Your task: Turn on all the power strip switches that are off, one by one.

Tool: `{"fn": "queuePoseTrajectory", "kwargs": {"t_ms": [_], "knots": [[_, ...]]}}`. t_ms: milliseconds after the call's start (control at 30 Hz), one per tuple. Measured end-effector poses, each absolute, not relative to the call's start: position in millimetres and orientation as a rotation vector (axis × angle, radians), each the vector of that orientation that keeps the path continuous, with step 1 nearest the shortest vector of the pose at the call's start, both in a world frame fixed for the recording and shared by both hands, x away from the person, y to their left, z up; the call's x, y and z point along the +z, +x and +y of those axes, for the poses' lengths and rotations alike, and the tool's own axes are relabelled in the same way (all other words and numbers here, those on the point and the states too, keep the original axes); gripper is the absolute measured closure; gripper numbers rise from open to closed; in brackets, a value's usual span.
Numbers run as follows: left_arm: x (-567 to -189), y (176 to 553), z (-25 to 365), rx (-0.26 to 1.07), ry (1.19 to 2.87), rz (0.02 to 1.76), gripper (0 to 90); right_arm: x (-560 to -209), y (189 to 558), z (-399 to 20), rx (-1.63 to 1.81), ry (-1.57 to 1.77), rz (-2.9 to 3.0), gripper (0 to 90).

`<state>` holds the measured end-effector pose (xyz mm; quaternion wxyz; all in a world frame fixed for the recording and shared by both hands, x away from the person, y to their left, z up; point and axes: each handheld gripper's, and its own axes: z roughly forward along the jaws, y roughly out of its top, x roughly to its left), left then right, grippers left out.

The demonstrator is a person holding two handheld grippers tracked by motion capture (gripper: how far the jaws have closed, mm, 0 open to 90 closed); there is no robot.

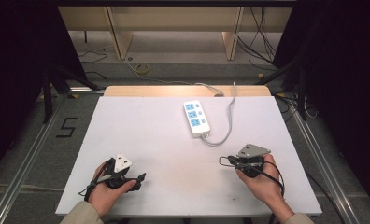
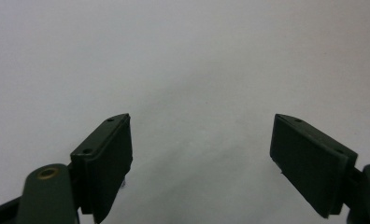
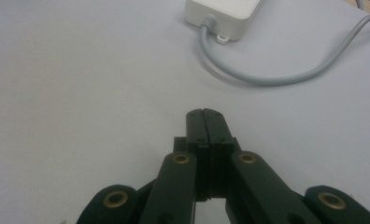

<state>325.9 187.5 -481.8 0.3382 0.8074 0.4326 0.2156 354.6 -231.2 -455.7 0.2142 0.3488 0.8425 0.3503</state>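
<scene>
left gripper (image 2: 201, 154) fingers wide apart w/ nothing between, right gripper (image 3: 205, 115) fingers pressed together, empty, near power strip (image 1: 196, 118)

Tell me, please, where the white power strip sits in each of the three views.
High view: power strip at upper centre of the table.
Left gripper view: not in it.
Right gripper view: its near end at the top edge.
Shared landmark: its grey cable.

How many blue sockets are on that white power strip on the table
3, as far as the high view shows. On the power strip, one blue socket sits at the far end, one in the middle, and one nearest the cable end.
</scene>
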Motion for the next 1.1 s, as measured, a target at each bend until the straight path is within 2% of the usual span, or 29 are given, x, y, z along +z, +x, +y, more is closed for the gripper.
{"fn": "queuePoseTrajectory", "kwargs": {"t_ms": [1100], "knots": [[-481.9, 325.8, 187.9, 0.563, 2.102, 1.128, 22.0, -441.3, 378.2, -209.2, 0.946, 0.99, 2.345, 90.0]]}}
